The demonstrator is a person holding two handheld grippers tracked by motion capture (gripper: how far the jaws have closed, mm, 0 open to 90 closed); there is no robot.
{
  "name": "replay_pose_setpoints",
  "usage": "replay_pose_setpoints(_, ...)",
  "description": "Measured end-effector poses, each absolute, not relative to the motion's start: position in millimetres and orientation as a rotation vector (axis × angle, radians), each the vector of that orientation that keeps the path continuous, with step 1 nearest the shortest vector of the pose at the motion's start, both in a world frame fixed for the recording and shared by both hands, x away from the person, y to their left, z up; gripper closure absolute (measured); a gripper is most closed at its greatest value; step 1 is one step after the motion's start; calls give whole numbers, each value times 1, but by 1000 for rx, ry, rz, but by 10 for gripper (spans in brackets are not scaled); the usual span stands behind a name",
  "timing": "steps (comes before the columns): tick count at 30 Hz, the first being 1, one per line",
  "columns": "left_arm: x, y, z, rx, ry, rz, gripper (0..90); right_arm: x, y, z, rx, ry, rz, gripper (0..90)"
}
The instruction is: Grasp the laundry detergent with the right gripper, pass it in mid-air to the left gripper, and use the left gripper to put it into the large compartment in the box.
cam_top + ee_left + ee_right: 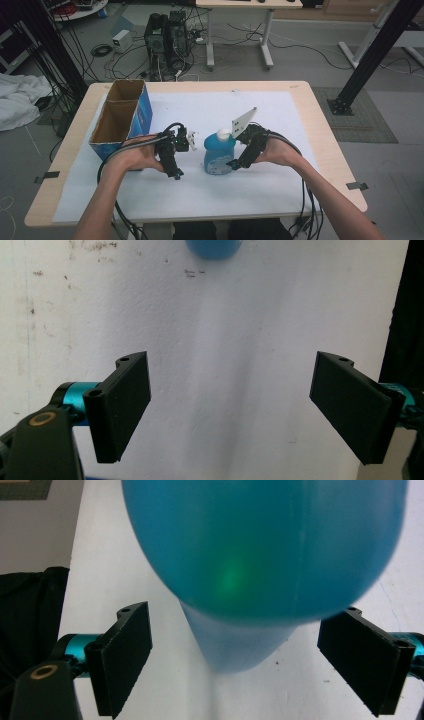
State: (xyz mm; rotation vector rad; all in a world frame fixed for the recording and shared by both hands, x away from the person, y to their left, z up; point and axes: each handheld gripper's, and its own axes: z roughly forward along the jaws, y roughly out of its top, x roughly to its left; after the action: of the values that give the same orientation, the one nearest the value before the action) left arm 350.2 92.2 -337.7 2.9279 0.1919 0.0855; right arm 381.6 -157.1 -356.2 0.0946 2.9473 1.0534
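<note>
The blue bottle stands upright near the middle of the white sheet on the table, white cap on top, and the right gripper is right up beside it, coming in from the bottle's right. In the right gripper view the bottle looms large and blurry between the two black jaws, which stand spread wide with the bottle's body between them but not yet touched on either side. The left gripper hangs just left of the bottle, well short of contact; in its own view its jaws are spread too, with bare sheet between them and only the bottle peeking in at the top edge. The open cardboard box sits off to the left of the table. This looks like the grasp about to be made, so the thing to get right is centring: ease the right gripper forward until the widest part of the body sits squarely between the pads, keep it level, then close gently, since a smooth rounded bottle could squirt out or tip if pinched off-centre.
</note>
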Motion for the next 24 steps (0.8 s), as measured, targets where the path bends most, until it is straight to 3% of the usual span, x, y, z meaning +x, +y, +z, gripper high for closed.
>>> replay_pose_setpoints(24,350,95,-340,2919,206,85,167,384,-153,-359,80,2906,1185,166)
